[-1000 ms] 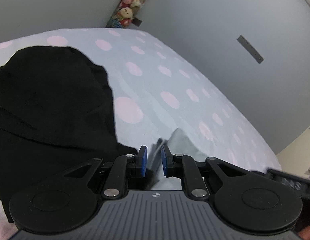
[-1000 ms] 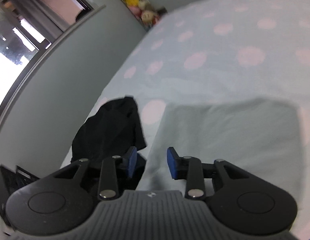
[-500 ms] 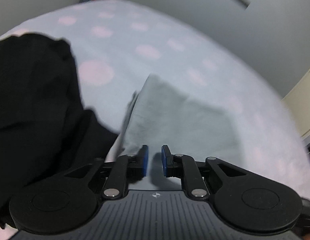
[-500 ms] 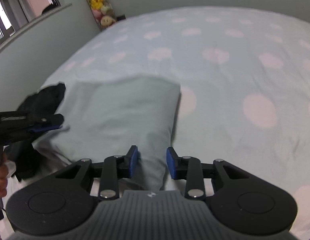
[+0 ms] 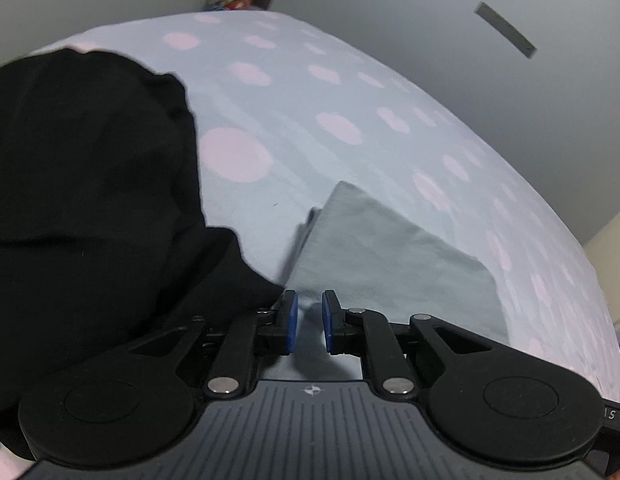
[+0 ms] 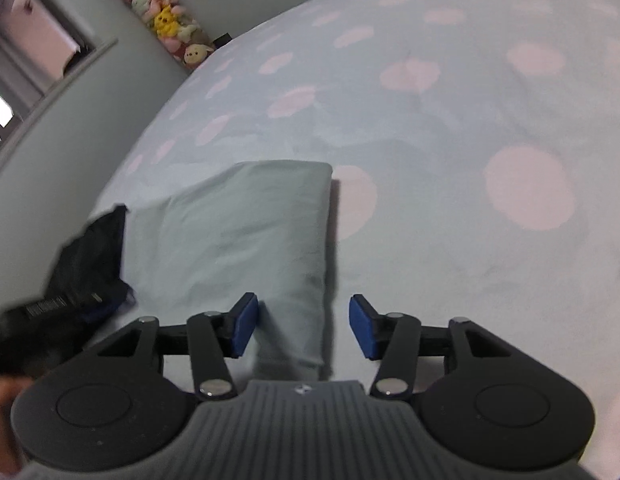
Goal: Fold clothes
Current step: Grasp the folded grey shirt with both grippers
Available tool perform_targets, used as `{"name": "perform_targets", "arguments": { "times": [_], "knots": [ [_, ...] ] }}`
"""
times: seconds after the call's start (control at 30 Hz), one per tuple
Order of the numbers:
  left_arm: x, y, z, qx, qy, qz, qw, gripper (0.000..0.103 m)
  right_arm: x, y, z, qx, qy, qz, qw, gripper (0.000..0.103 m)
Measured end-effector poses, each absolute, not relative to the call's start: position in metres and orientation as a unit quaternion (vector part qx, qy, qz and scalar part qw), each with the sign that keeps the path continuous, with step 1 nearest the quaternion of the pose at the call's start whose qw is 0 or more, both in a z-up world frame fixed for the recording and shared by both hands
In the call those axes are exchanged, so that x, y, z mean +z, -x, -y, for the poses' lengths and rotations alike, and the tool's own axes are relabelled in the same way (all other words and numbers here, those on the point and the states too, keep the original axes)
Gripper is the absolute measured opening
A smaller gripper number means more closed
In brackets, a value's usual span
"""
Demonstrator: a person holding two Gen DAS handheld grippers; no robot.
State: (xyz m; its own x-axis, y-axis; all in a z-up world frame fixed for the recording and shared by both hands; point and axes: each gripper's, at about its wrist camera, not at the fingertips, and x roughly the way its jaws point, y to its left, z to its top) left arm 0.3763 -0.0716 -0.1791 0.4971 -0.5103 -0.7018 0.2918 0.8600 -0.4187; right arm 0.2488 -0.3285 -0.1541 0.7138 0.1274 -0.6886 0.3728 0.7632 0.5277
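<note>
— Where was the grey cloth?
— Folded flat on the bed, under your right tongs, which gaped wide. Your left tongs stood slightly apart, empty, the black garment left of them.

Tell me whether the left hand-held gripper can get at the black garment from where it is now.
Probably yes. The black garment lies heaped right beside the left hand-held gripper, on its left, with nothing between them. The gripper's narrow jaw gap sits over the folded grey cloth, so it would have to shift sideways.
</note>
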Motion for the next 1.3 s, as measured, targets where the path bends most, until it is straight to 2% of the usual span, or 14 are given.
{"name": "perform_targets", "arguments": {
  "times": [0.13, 0.27, 0.37, 0.63, 0.67, 0.7, 0.73, 0.8, 1.1, 1.3],
  "knots": [
    [-0.184, -0.378, 0.078, -0.229, 0.107, -0.443, 0.86, 0.011, -0.174, -0.26, 0.339, -0.044, -0.401, -0.364, 0.84, 0.05],
    [-0.185, -0.377, 0.08, -0.229, 0.097, -0.442, 0.862, 0.012, -0.187, -0.27, 0.343, -0.028, -0.446, -0.354, 0.821, 0.03],
    [-0.184, -0.377, 0.079, -0.231, 0.104, -0.443, 0.86, 0.012, -0.174, -0.268, 0.34, -0.024, -0.442, -0.348, 0.827, 0.02],
    [-0.181, -0.359, 0.117, -0.337, 0.074, -0.459, 0.819, 0.013, -0.148, -0.206, 0.366, -0.073, -0.433, -0.345, 0.829, 0.018],
    [-0.18, -0.355, 0.125, -0.357, 0.072, -0.462, 0.809, 0.016, -0.146, -0.197, 0.371, -0.081, -0.433, -0.345, 0.829, 0.018],
    [-0.18, -0.35, 0.132, -0.368, 0.068, -0.46, 0.805, 0.026, -0.143, -0.187, 0.375, -0.089, -0.432, -0.346, 0.828, 0.018],
    [-0.179, -0.345, 0.139, -0.379, 0.064, -0.458, 0.802, 0.043, -0.141, -0.178, 0.38, -0.098, -0.431, -0.346, 0.827, 0.018],
    [-0.179, -0.335, 0.153, -0.401, 0.057, -0.454, 0.794, 0.063, -0.136, -0.158, 0.389, -0.114, -0.43, -0.347, 0.826, 0.018],
    [-0.202, -0.326, 0.176, -0.421, 0.071, -0.488, 0.762, 0.062, -0.158, -0.137, 0.403, -0.119, -0.458, -0.34, 0.813, 0.02],
    [-0.214, -0.33, 0.186, -0.433, 0.093, -0.497, 0.746, 0.046, -0.175, -0.127, 0.412, -0.118, -0.479, -0.334, 0.803, 0.022]
  ]
}}
